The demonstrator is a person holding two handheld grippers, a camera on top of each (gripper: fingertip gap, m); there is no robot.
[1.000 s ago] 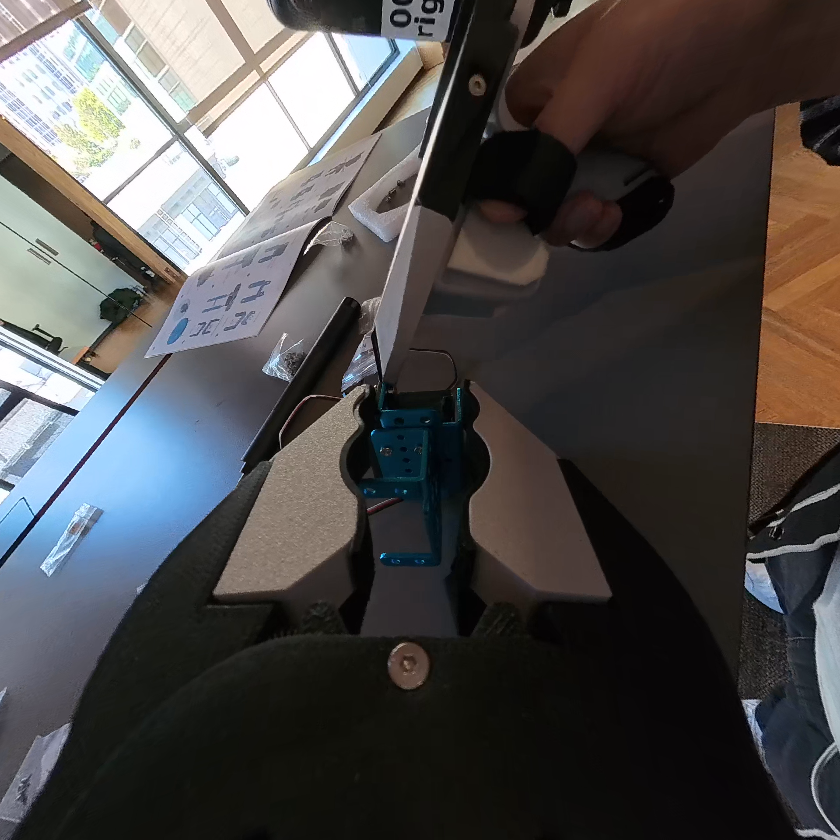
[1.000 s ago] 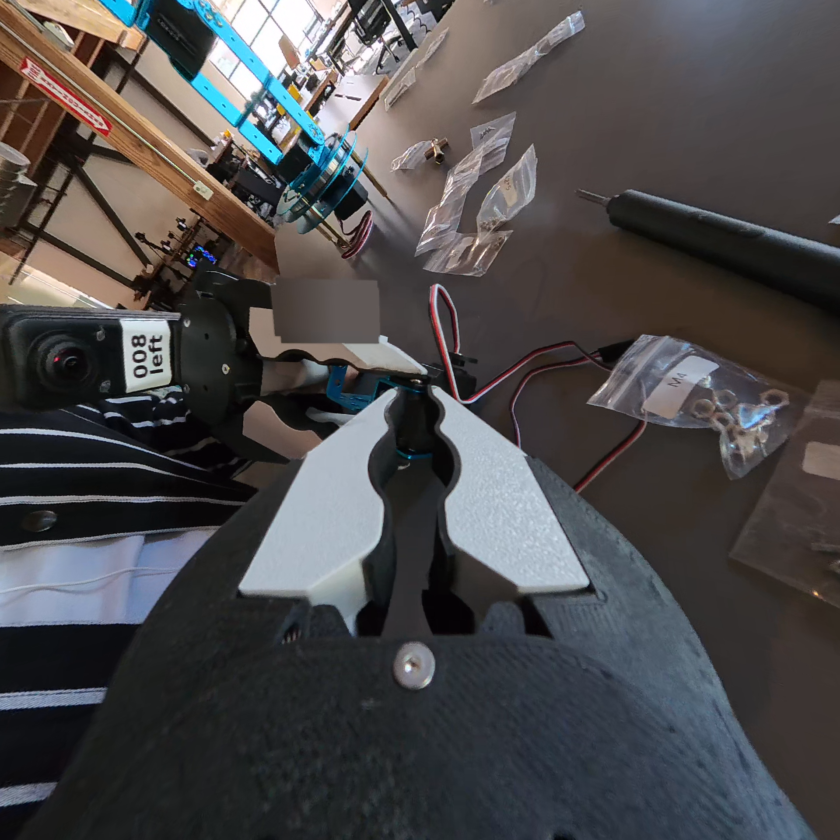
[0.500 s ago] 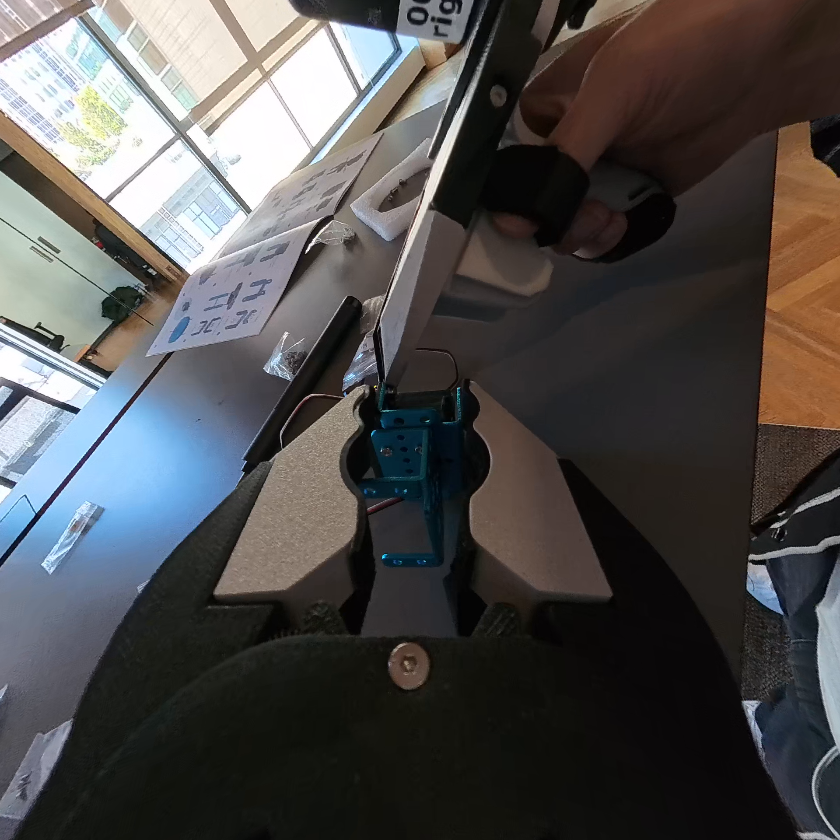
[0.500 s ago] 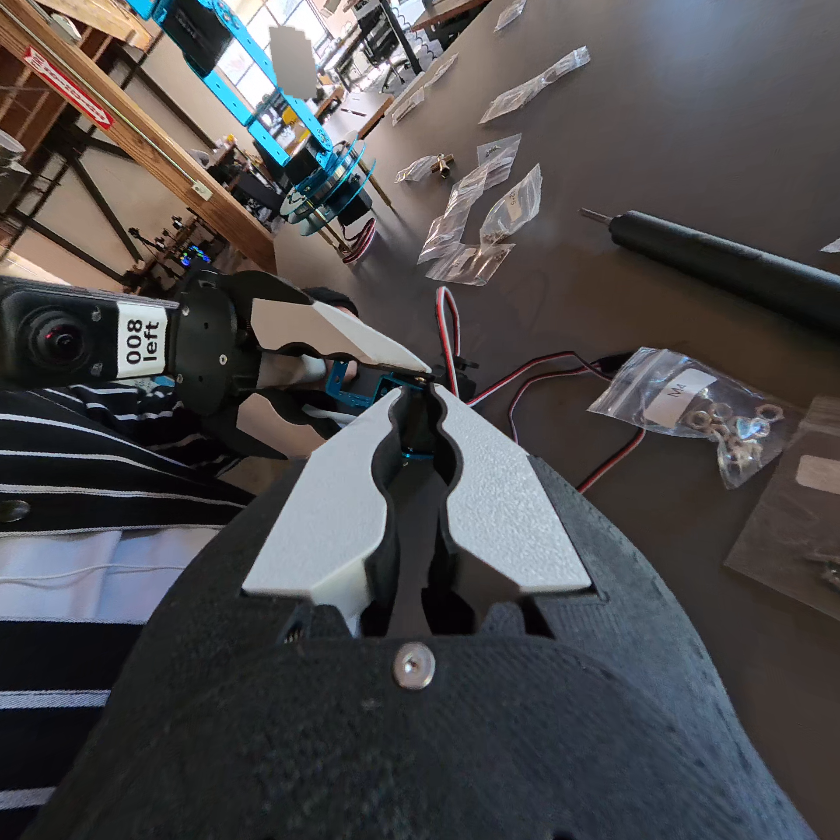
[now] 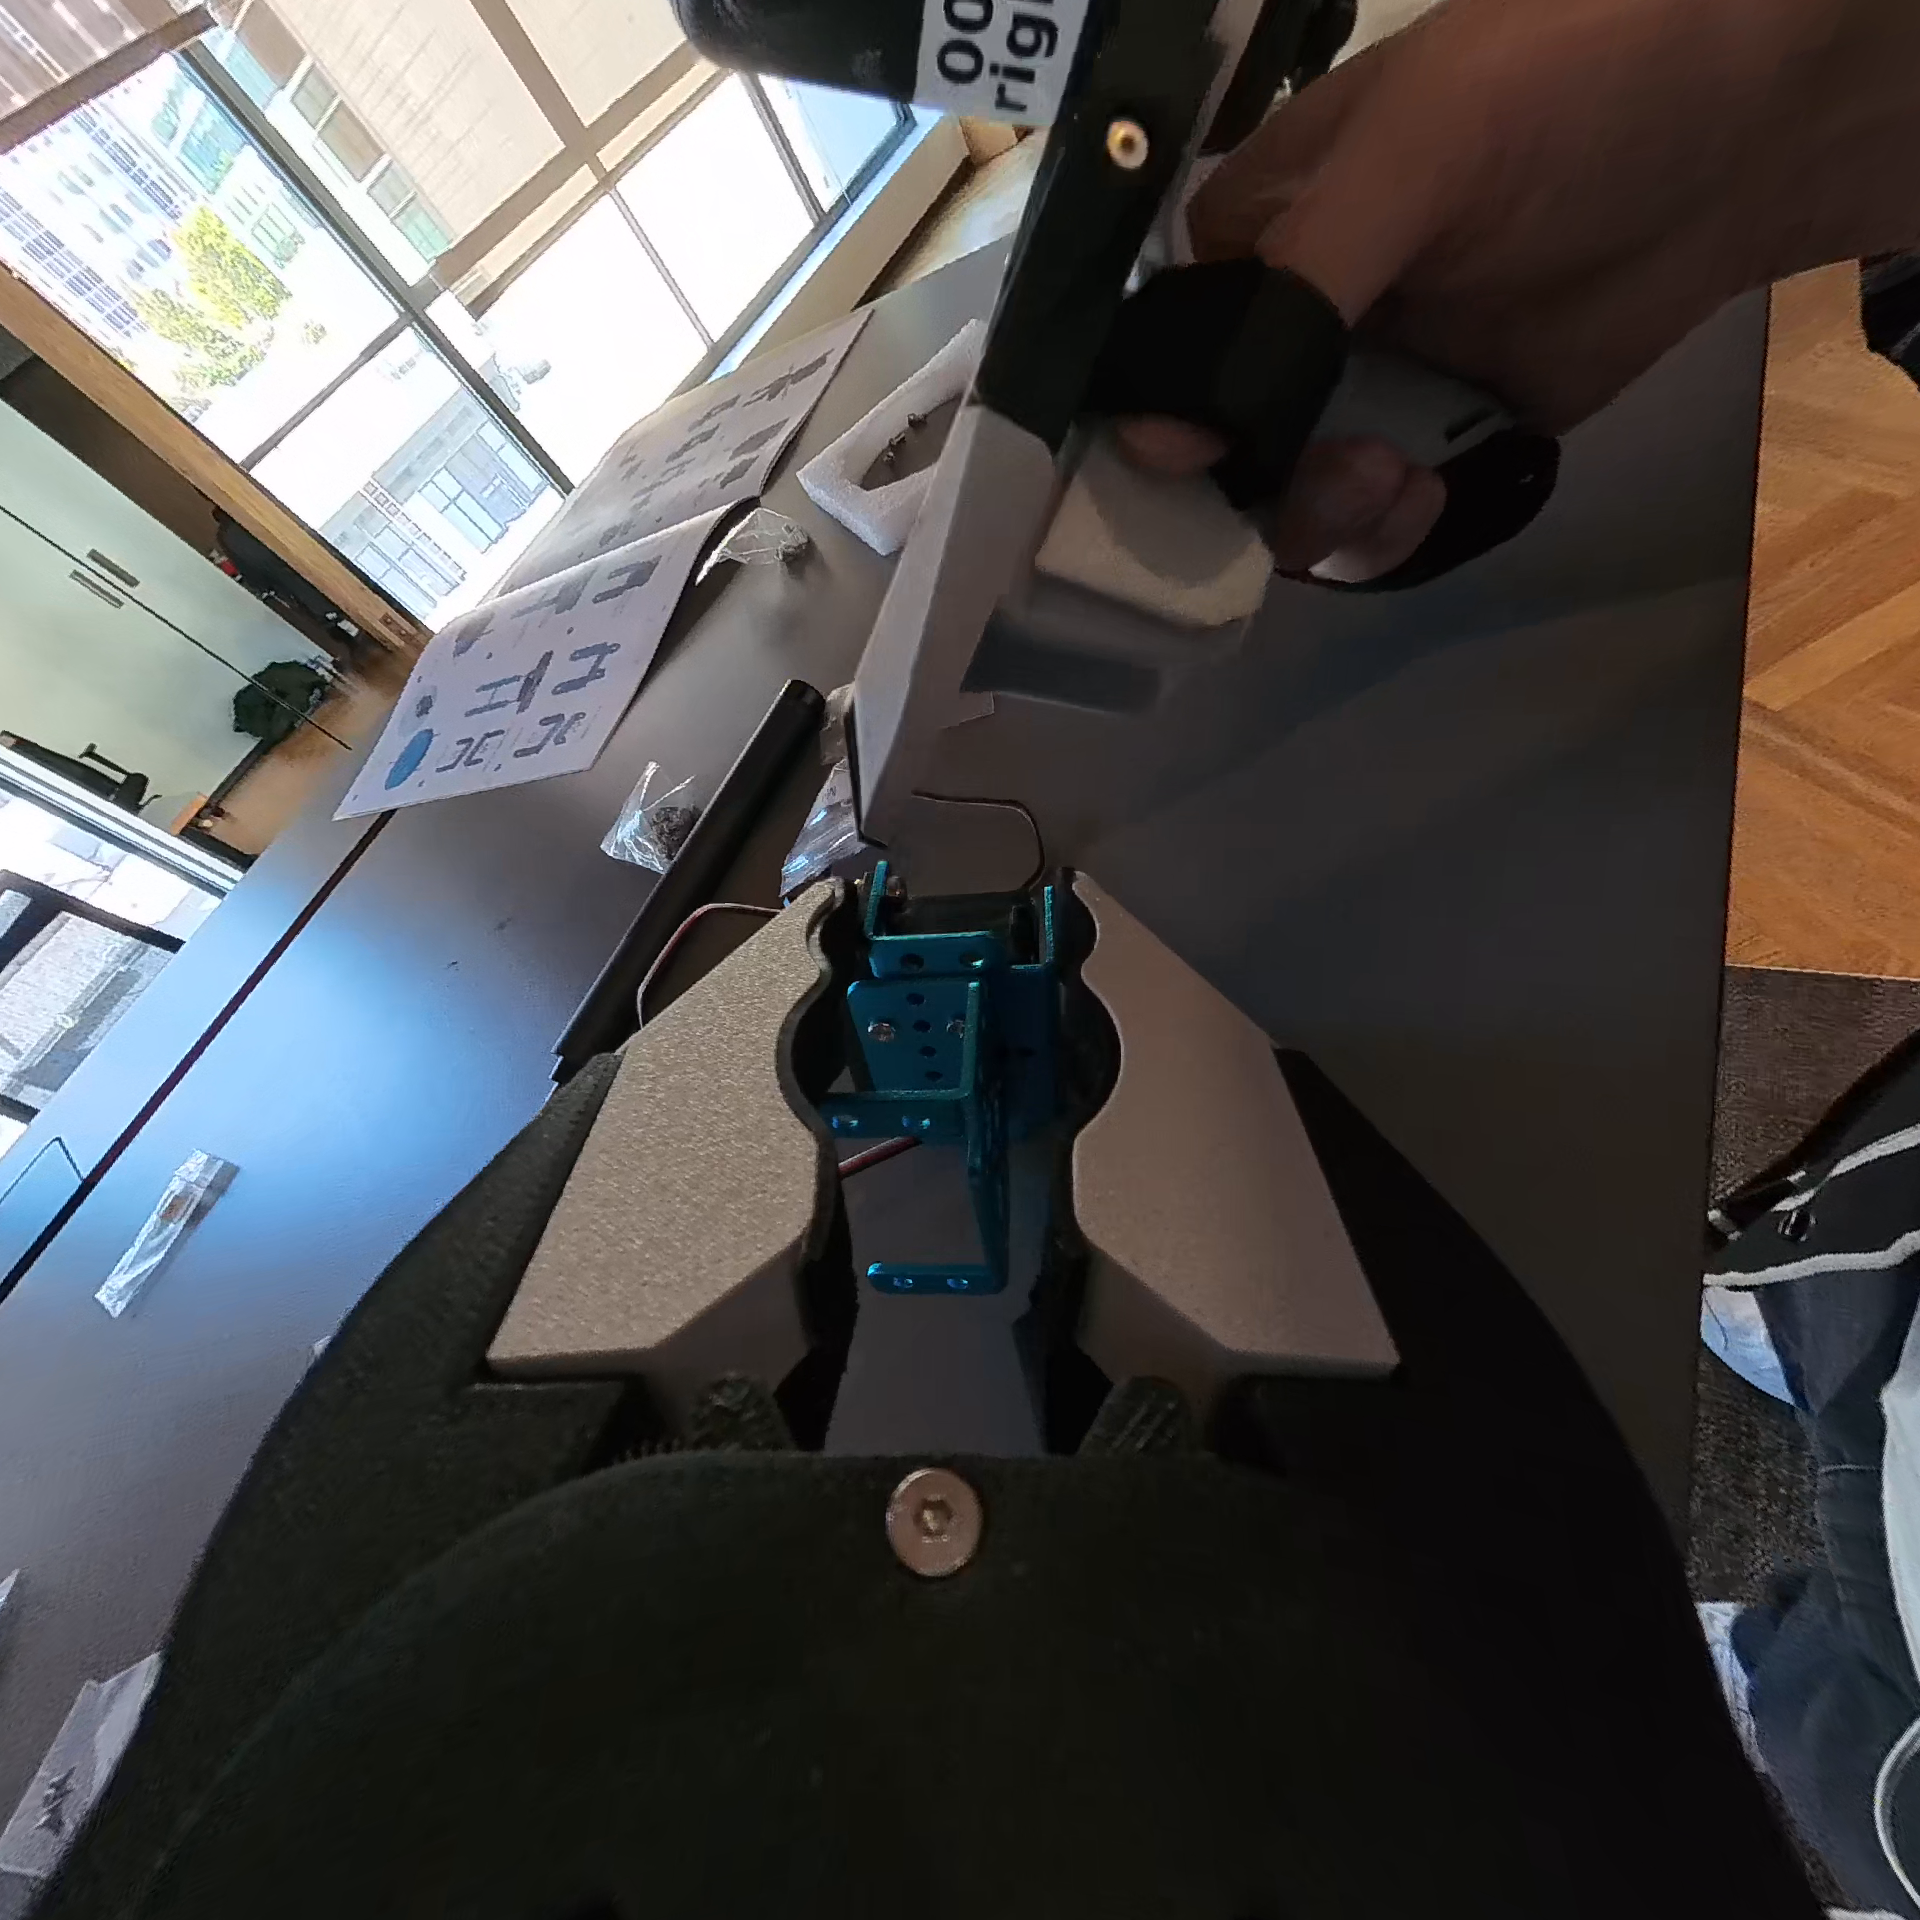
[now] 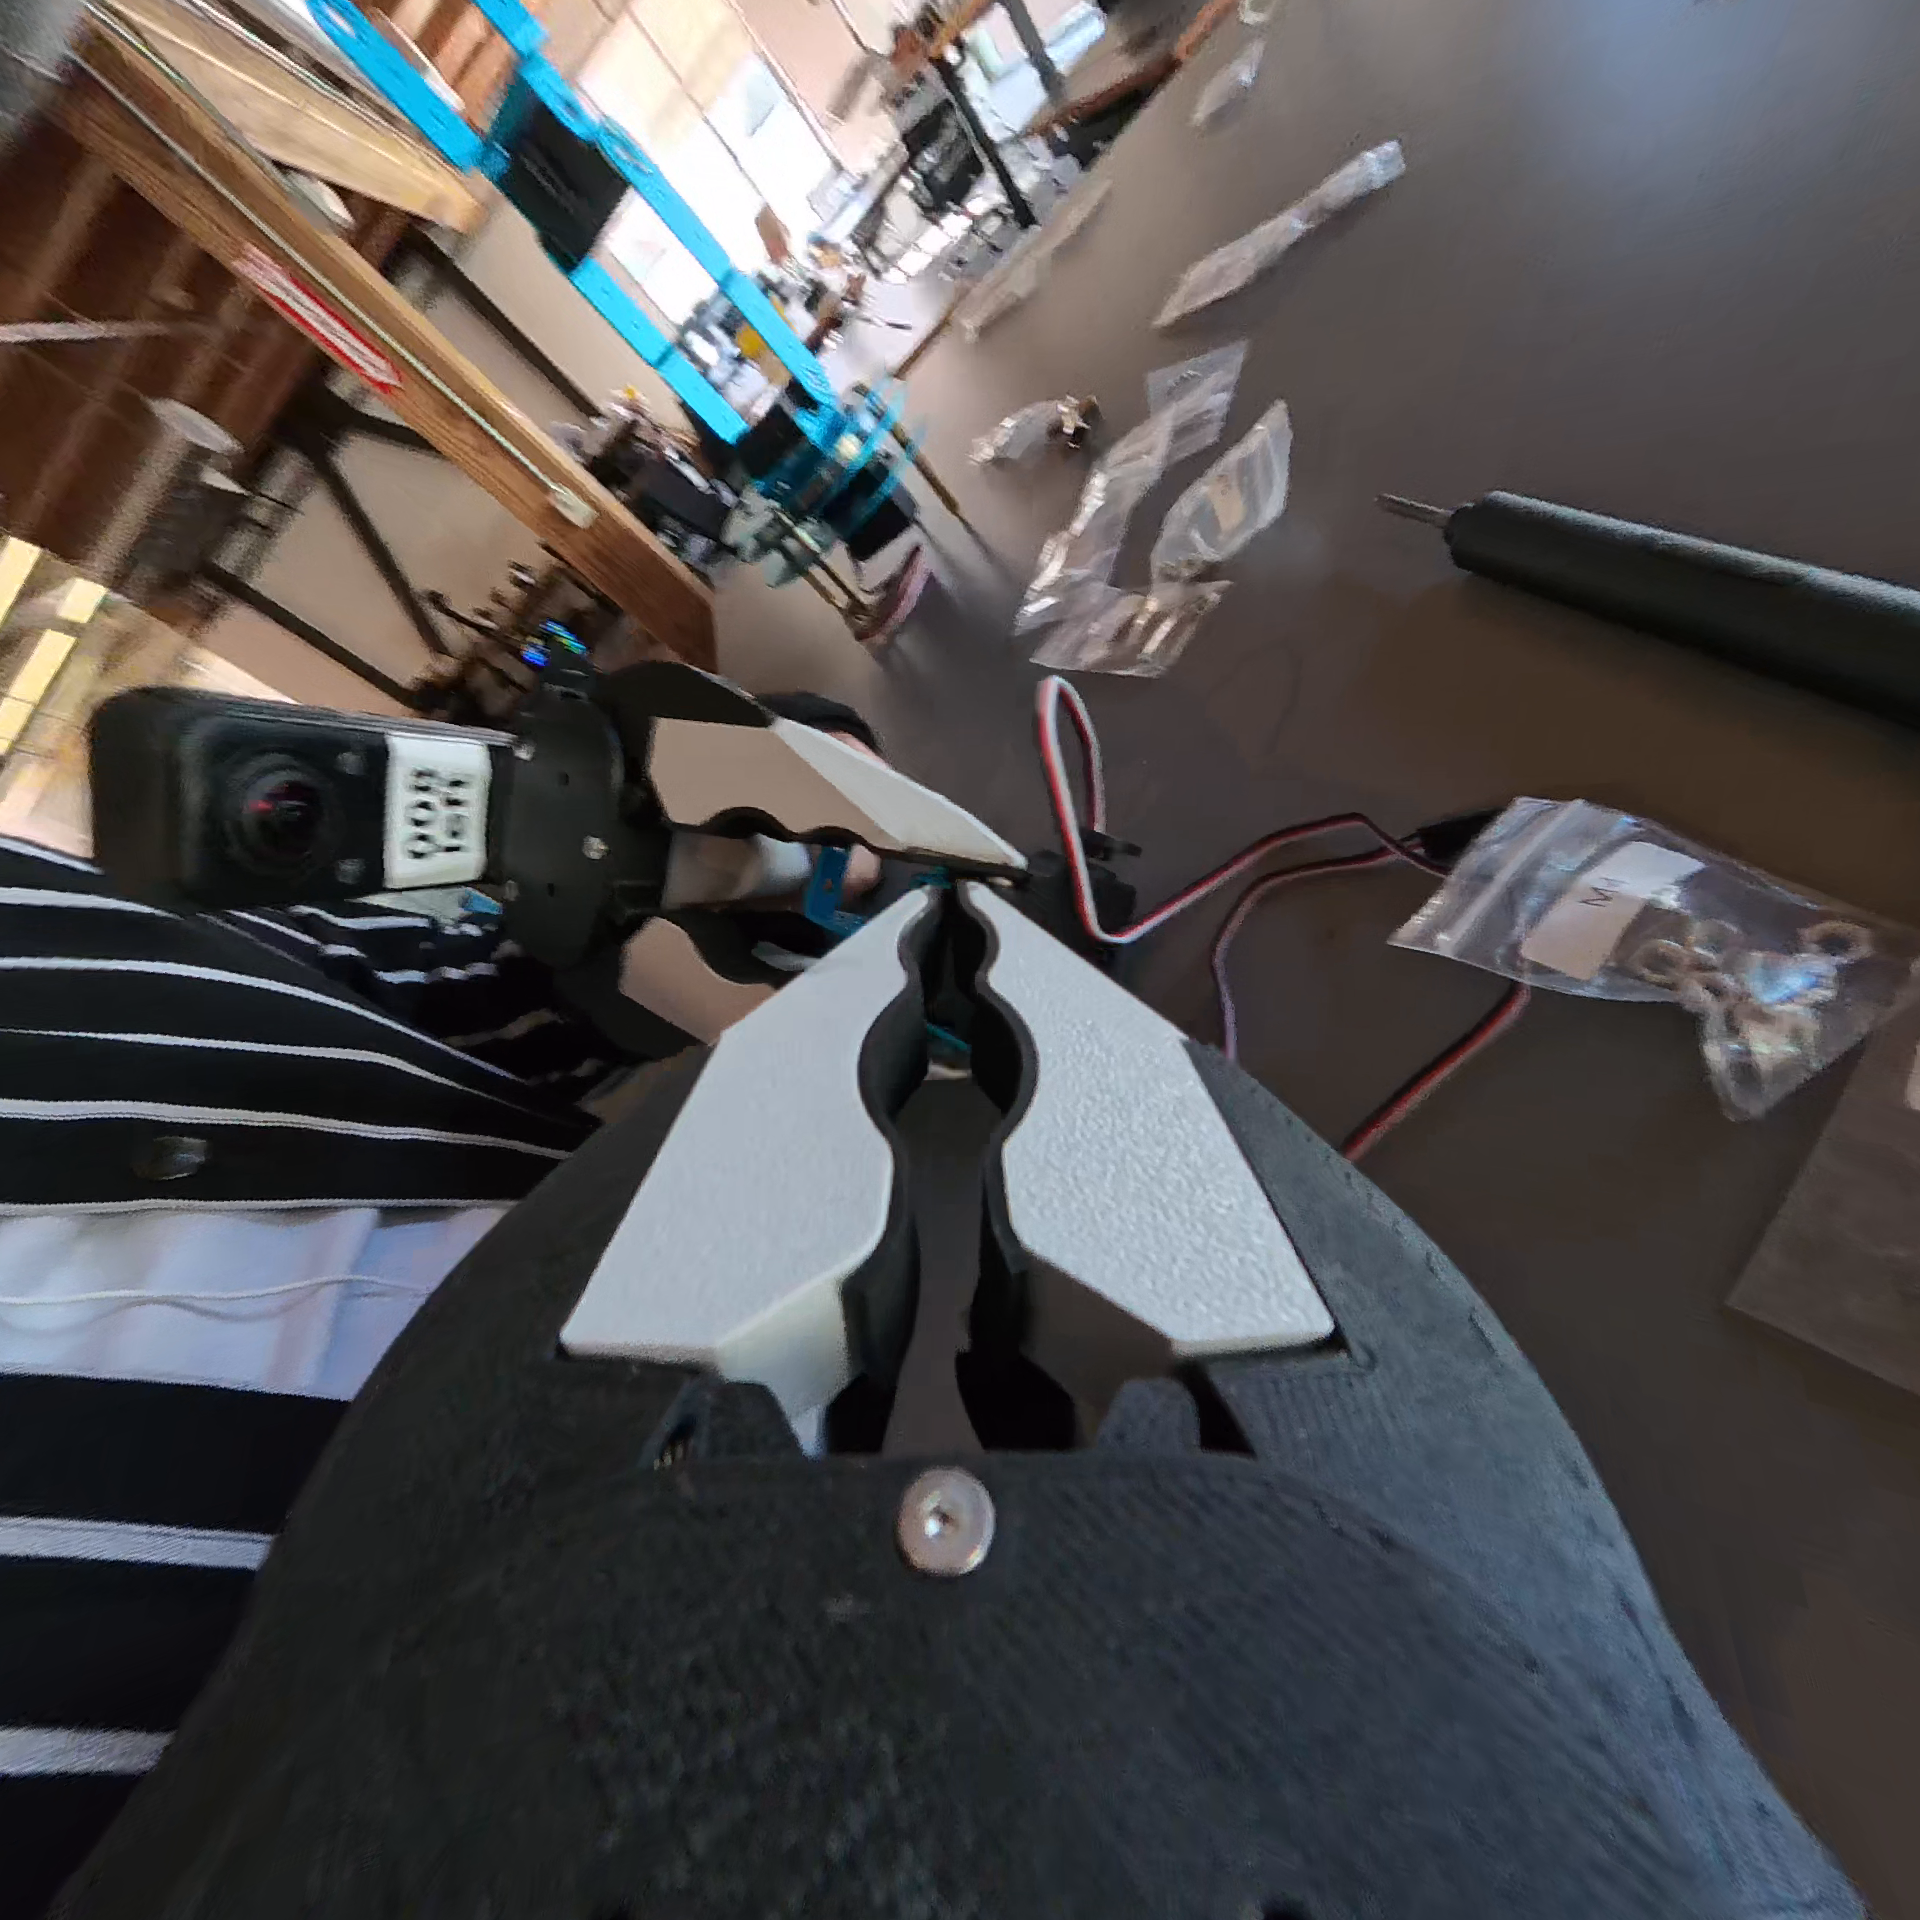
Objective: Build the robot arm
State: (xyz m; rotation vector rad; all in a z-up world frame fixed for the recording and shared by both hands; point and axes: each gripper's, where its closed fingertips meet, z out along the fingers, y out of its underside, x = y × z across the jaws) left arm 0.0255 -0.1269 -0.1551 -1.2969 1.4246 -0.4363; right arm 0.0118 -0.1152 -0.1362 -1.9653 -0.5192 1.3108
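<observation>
The left gripper (image 5: 951,1039) is clenched on a blue perforated metal bracket assembly (image 5: 940,1049); the bracket sits between the two grey fingers (image 5: 686,1153), its long axis running straight along them, its far end pointing away towards the window side of the dark table (image 5: 1455,935); a red wire (image 5: 878,1153) trails from it. The right gripper (image 6: 951,899) comes in from above, fingertips nearly together at the bracket's far top corner; whether it pinches anything there cannot be told; so both grippers meet at that end, and the left one carries the piece. Beyond, towards the table's far edge, lie a black cylindrical tool (image 5: 696,862), small clear bags of hardware (image 6: 1662,935) and an open instruction booklet (image 5: 582,644).
</observation>
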